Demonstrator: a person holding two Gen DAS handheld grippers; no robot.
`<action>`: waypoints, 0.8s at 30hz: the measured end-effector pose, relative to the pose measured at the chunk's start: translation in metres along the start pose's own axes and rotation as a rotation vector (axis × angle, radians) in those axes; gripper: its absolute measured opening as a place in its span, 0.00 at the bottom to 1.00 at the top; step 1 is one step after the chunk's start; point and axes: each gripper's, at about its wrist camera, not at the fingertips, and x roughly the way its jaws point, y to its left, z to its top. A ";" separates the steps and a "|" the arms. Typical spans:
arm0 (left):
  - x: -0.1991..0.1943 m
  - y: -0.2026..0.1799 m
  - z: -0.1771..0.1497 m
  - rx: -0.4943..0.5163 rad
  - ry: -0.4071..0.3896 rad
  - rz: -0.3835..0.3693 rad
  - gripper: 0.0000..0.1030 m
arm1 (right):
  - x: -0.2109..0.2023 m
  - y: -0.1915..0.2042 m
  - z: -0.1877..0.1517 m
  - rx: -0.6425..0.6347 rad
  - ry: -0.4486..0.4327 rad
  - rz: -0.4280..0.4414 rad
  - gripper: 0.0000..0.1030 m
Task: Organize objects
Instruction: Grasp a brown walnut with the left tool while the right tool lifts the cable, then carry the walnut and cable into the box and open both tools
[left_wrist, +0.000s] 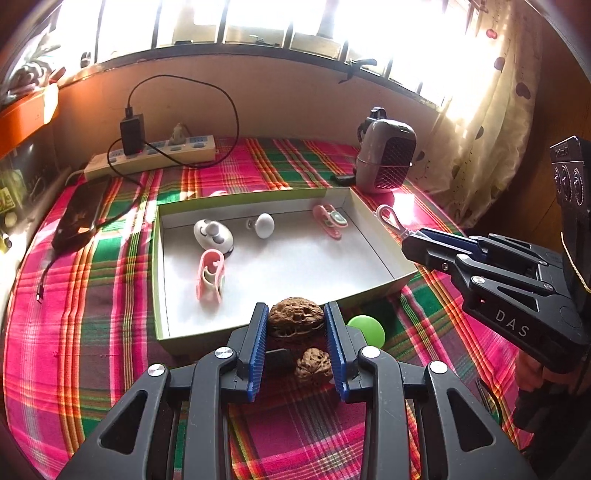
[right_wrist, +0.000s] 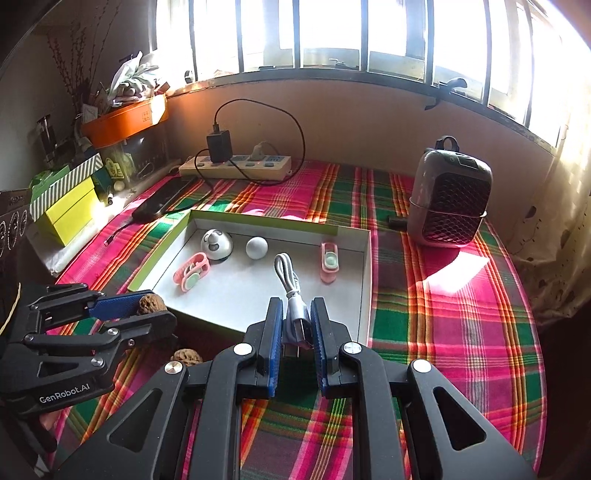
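Observation:
My left gripper (left_wrist: 296, 319) is shut on a brown walnut (left_wrist: 296, 314) and holds it above the near edge of a shallow green-sided box (left_wrist: 258, 328). A second walnut (left_wrist: 313, 365) lies on the cloth below it, next to a green disc (left_wrist: 367, 328). My right gripper (right_wrist: 294, 317) is shut on a short white USB cable (right_wrist: 291, 286), held above the box's near right corner (right_wrist: 364, 332). In the box lie two pink clips (left_wrist: 210, 275) (left_wrist: 330, 220), a white egg-shaped toy (left_wrist: 213, 235) and a white ball (left_wrist: 264, 225). The right gripper also shows in the left wrist view (left_wrist: 410, 242).
A plaid cloth (right_wrist: 443, 314) covers the table. A grey mini heater (right_wrist: 450, 199) stands at the back right. A power strip (right_wrist: 236, 166) with a charger and a dark phone (right_wrist: 166, 197) lie at the back left. Boxes (right_wrist: 66, 210) stand at the left edge. A curtain (left_wrist: 487, 122) hangs on the right.

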 end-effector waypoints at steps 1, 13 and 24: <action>0.002 0.001 0.003 -0.002 0.002 0.003 0.27 | 0.003 -0.001 0.003 0.002 0.003 0.000 0.16; 0.045 0.012 0.031 0.014 0.039 0.035 0.27 | 0.064 -0.006 0.031 0.017 0.075 0.033 0.16; 0.071 0.019 0.043 0.012 0.063 0.058 0.27 | 0.108 -0.007 0.036 0.003 0.140 0.034 0.16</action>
